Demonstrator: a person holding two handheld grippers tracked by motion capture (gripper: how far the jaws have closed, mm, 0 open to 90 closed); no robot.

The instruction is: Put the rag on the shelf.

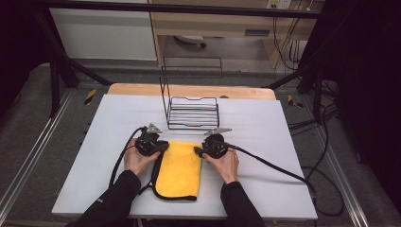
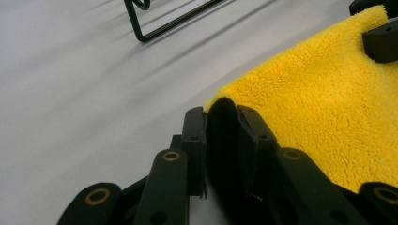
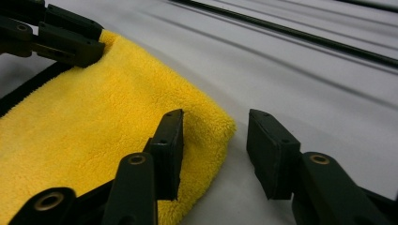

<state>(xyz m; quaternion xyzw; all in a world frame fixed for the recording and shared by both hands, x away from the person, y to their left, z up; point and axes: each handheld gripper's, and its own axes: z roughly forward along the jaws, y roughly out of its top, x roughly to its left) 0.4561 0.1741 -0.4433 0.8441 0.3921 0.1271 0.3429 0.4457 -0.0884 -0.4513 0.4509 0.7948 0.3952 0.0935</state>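
A flat white rectangular table top [image 1: 118, 142] lay on a pale wooden board [image 1: 189, 90] whose far edge showed behind it. Beyond that, the grey carpeted floor [image 1: 28, 123] ran to a white wall panel [image 1: 104, 33] and a light wooden cabinet [image 1: 213, 21]. Black metal frame bars [image 1: 179, 8] crossed overhead and slanted down at both sides, with black curtains [image 1: 369, 71] hanging dark at the edges. Loose black cables [image 1: 326, 132] trailed over the floor on one side. The light was dim and even.
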